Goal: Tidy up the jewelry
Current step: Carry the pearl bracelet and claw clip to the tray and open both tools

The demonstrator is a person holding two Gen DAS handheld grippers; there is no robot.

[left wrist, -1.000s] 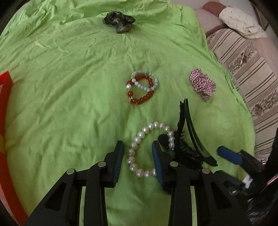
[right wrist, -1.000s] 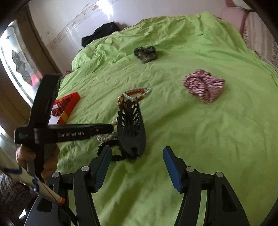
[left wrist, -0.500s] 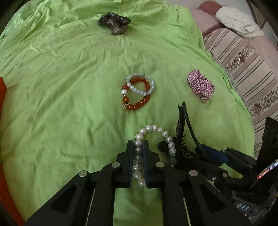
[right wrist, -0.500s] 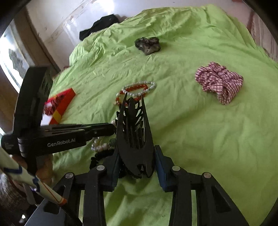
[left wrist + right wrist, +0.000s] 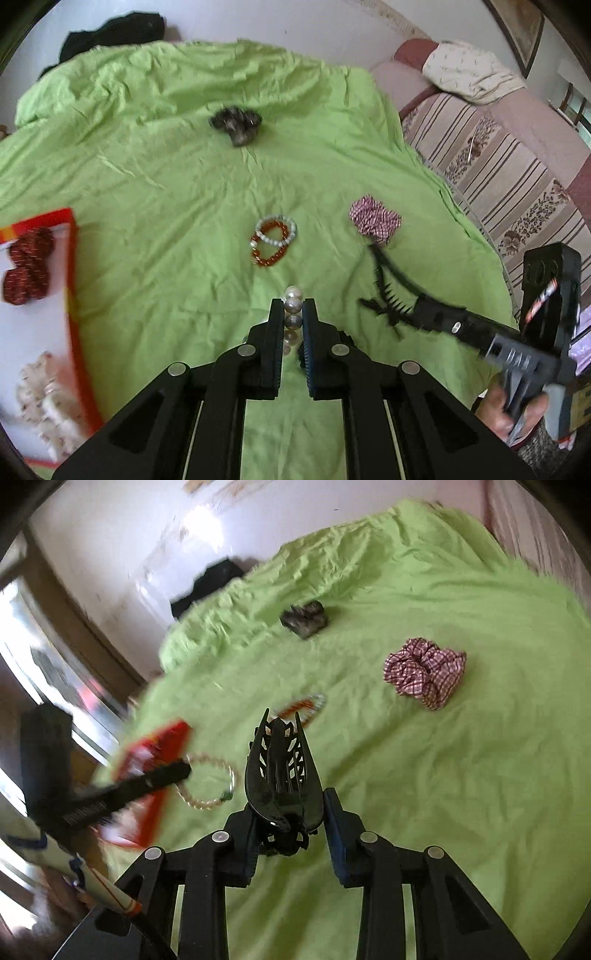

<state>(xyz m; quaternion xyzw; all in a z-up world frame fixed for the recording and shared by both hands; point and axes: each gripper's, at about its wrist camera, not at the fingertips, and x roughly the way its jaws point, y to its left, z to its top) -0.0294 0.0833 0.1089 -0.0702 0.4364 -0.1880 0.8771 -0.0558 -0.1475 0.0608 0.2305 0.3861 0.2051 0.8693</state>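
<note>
My left gripper (image 5: 293, 314) is shut on a pearl bracelet (image 5: 293, 304) and holds it up off the green sheet (image 5: 166, 184). In the right wrist view the bracelet (image 5: 210, 786) dangles as a loop from that gripper's fingers (image 5: 159, 779). My right gripper (image 5: 291, 808) has its jaws closing on a black hair claw (image 5: 280, 775), which it holds above the sheet with the teeth pointing away. The left wrist view shows the claw (image 5: 388, 291) at the right gripper's tip (image 5: 436, 314). A red and a pale bead bracelet (image 5: 273, 238) lie together mid-sheet.
A red-rimmed white box (image 5: 72, 258) at the left holds dark red scrunchies (image 5: 27, 266) and a pale one (image 5: 44, 410). A checked scrunchie (image 5: 375, 219) and a dark hair piece (image 5: 236, 123) lie on the sheet. A striped couch (image 5: 498, 166) borders the right side.
The left gripper shut on the pearl bracelet and rose with it. The right gripper closed around the hair claw and lifted it off the sheet.
</note>
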